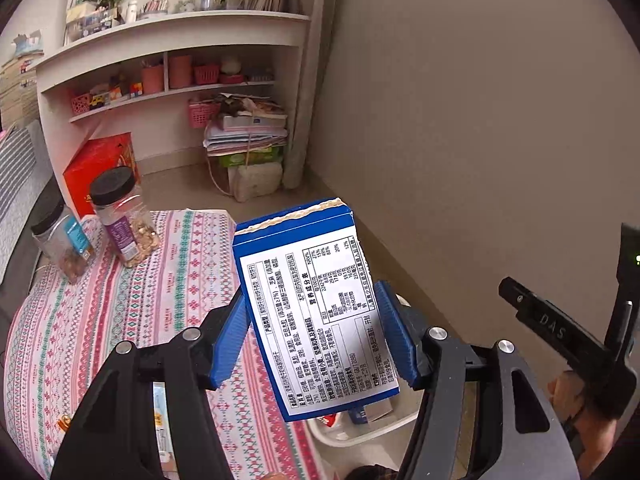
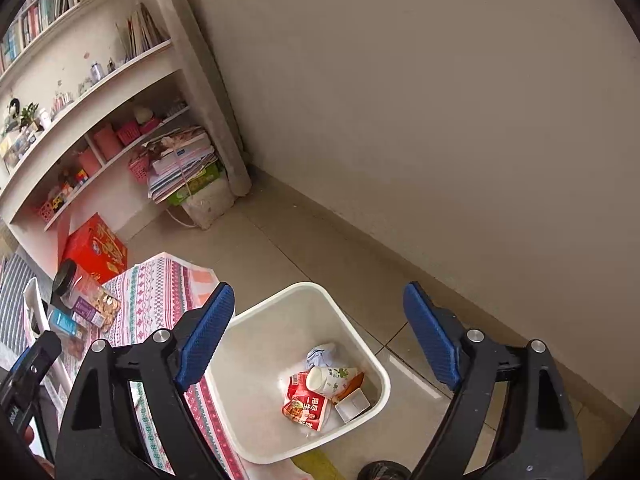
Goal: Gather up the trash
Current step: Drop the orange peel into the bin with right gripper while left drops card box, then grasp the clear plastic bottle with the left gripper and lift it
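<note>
My left gripper [image 1: 310,290] is shut on a blue carton [image 1: 316,312] with a white printed label, one blue pad on each side. The carton hangs tilted over the table's right edge, with a white waste bin [image 1: 362,438] partly hidden below it. In the right wrist view the same bin [image 2: 272,332] stands on the floor beside the table. It holds a red snack packet [image 2: 306,404], a small white bottle [image 2: 328,380], crumpled paper [image 2: 322,354] and a little white box [image 2: 352,404]. My right gripper [image 2: 318,290] is open above the bin with nothing between its pads.
The table has a pink patterned cloth [image 1: 120,320]. Two black-lidded snack jars [image 1: 124,220] [image 1: 60,244] stand at its far side. On the floor lie a red box [image 1: 100,168] and a stack of books [image 1: 248,136] under white shelves. A plain wall [image 2: 440,120] runs along the right.
</note>
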The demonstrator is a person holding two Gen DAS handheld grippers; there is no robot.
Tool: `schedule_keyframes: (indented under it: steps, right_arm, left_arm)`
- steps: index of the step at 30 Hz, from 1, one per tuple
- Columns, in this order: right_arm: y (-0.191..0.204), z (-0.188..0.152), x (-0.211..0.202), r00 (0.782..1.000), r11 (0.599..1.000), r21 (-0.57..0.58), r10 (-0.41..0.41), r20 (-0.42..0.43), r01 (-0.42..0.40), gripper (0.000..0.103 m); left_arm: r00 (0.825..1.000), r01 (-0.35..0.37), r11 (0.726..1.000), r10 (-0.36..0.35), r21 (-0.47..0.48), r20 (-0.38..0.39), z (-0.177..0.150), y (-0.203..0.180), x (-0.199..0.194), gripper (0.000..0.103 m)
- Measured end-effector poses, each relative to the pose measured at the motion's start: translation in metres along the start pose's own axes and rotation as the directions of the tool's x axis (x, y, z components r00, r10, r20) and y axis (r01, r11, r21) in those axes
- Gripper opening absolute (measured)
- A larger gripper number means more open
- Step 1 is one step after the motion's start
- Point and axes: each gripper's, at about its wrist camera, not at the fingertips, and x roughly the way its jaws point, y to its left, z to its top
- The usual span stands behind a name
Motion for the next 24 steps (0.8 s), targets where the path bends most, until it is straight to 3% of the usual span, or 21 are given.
schedule_keyframes:
  steps: [2, 6, 14, 20, 24]
  right_arm:
    - [0.0, 0.0, -0.003, 1.0, 1.0, -0.004, -0.004, 0.01, 0.004, 0.085]
    - [0.004, -0.002, -0.007, 1.0, 1.0, -0.024, 0.016, 0.017, -0.015, 0.087]
    - [0.046, -0.017, -0.011, 0.998, 0.99, -0.129, 0.054, 0.029, -0.05, 0.095]
    - [0.091, -0.037, -0.012, 0.995, 0.967, -0.236, 0.099, -0.005, -0.097, 0.096]
    - [0.121, -0.053, -0.007, 0.992, 0.946, -0.299, 0.113, -0.051, -0.123, 0.096]
  left_arm:
    - [1.0, 0.006, 1.0, -0.006, 0.0, -0.027, 0.004, -0.005, 0.008, 0.082]
    - [1.0, -0.014, 1.0, 0.014, -0.006, -0.024, 0.003, 0.003, 0.005, 0.083]
    - [0.99, -0.137, 0.99, 0.137, 0.013, 0.037, -0.009, 0.037, -0.015, 0.083]
    - [0.974, -0.224, 0.975, 0.224, 0.0, 0.029, -0.029, 0.076, -0.023, 0.083]
    - [0.959, -0.284, 0.959, 0.284, -0.003, -0.017, -0.053, 0.111, -0.026, 0.083]
